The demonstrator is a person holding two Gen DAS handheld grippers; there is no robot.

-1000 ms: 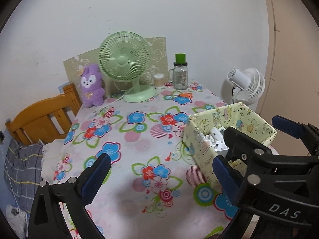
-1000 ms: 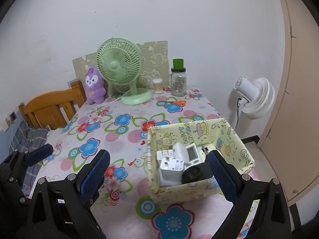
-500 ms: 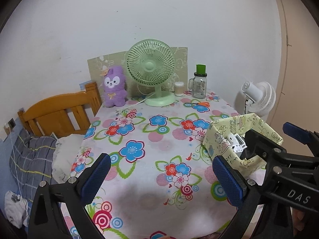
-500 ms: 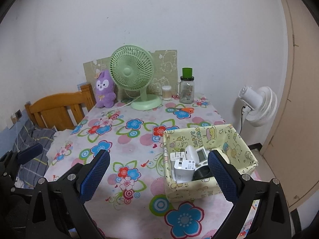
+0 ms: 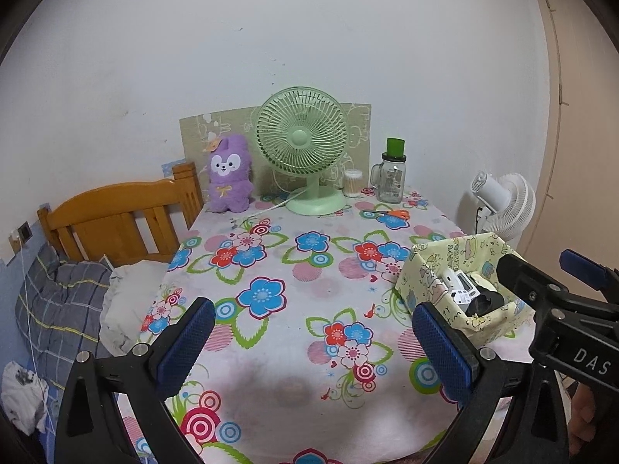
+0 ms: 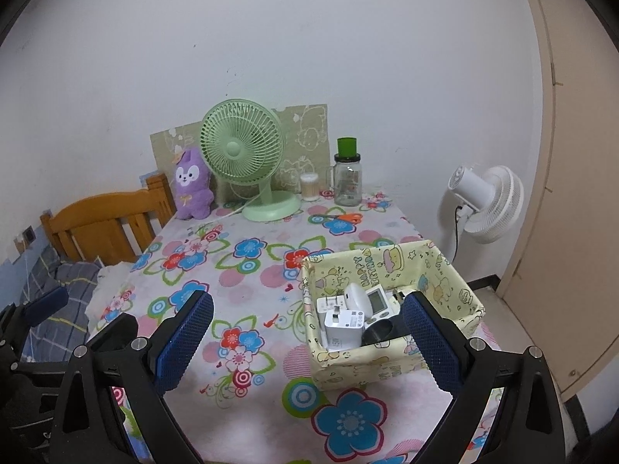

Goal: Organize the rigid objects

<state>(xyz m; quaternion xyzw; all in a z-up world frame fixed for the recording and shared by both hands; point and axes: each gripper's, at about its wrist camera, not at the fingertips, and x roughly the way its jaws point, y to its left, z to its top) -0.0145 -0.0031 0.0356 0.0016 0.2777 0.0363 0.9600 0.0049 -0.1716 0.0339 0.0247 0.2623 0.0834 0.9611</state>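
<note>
The tabletop (image 6: 271,282) is covered by a flowered cloth. At its back a round green fan (image 6: 241,147), a purple plush toy (image 6: 191,185) and a glass jar (image 6: 347,181) are seen. Near the right edge a soft yellow fabric box (image 6: 445,278) is placed, with a white charger (image 6: 342,324) inside. Both the left tongs (image 5: 313,340) and right tongs (image 6: 307,338) are spread and nothing is held.

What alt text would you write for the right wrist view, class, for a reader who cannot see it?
An open right gripper hovers empty above a floral tablecloth, near a yellow fabric box holding a white charger and other small devices. At the back stand a green fan, a purple plush toy and a glass jar.
</note>
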